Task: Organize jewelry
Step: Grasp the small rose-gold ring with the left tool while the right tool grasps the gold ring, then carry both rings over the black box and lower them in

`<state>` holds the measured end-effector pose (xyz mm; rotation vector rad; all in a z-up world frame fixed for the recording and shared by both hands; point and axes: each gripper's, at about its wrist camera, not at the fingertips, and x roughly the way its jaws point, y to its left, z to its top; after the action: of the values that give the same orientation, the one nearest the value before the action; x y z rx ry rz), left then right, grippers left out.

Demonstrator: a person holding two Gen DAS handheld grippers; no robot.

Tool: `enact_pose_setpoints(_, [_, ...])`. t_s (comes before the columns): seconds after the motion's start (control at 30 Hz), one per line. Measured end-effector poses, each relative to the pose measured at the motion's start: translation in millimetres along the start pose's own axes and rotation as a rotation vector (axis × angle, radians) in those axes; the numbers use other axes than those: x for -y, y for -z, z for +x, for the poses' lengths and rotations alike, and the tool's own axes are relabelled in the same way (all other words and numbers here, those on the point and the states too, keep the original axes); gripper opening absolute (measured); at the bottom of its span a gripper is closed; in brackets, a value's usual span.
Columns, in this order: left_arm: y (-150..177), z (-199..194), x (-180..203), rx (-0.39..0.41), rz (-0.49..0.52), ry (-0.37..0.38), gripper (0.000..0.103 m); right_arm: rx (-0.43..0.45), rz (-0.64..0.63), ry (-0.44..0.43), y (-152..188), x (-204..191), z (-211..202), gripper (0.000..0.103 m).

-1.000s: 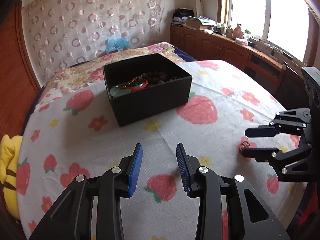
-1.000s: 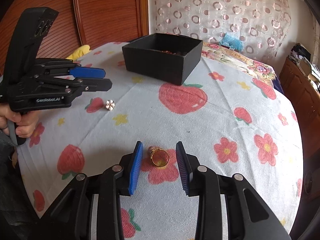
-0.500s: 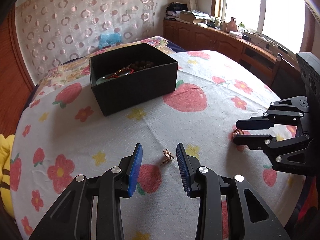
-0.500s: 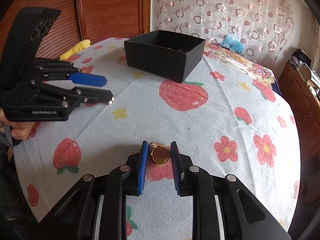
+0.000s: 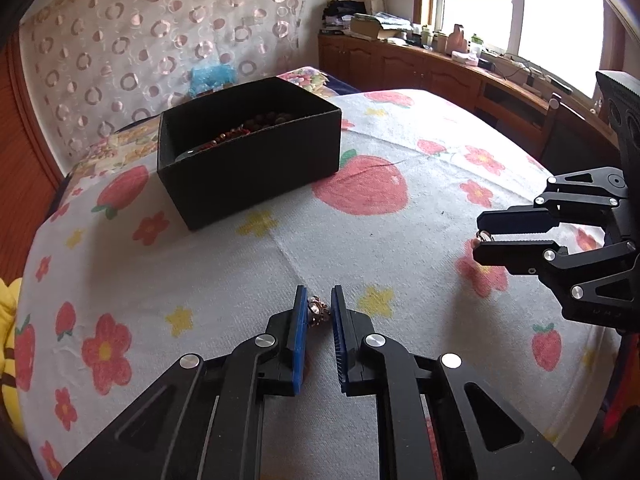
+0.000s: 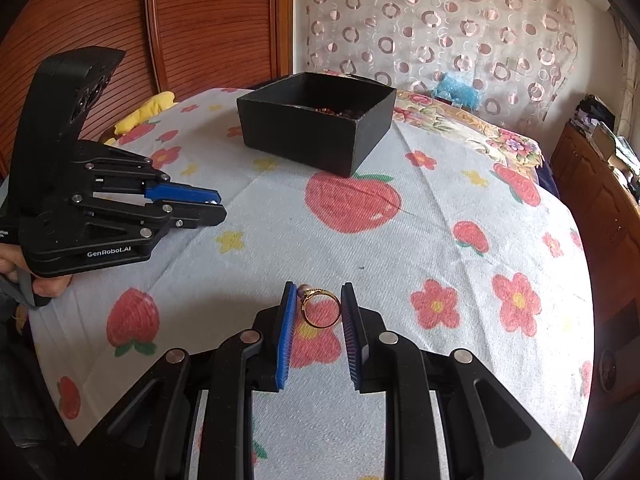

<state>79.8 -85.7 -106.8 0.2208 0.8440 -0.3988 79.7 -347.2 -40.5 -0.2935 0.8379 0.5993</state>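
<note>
Strawberry-print cloth (image 5: pixel 248 264) over table, left gripper (image 5: pixel 319 310) jaws closing on small ornate earring (image 5: pixel 317 311) between pads, right gripper (image 6: pixel 319 307) clamped on gold ring (image 6: pixel 321 309), black box (image 5: pixel 256 160) with beads beyond both jaws.

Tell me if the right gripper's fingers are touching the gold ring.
Touching. The right wrist view shows the gold ring pinched between both blue fingers, no gap either side.
</note>
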Motion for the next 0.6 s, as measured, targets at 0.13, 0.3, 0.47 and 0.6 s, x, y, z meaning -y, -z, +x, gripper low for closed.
enact_pose_setpoints(0.13, [-2,-2,-1,0.008,-0.004,-0.010,0.010,0.010,0.005,0.001,-5,4,-1,0.025])
enact_pose_setpoints(0.3, [-9,-10,-6,0.039,-0.016,-0.019,0.010,0.036,0.024,-0.001,-21,9,-1,0.025])
enact_pose_setpoints(0.47, [-19,-17,-15,0.070,-0.026,-0.023,0.010,0.072,0.028,-0.004,-43,13,0,0.025])
enact_pose_setpoints(0.6, [-29,-22,-24,0.100,-0.046,-0.025,0.010,0.105,0.032,-0.006,-65,17,2,0.025])
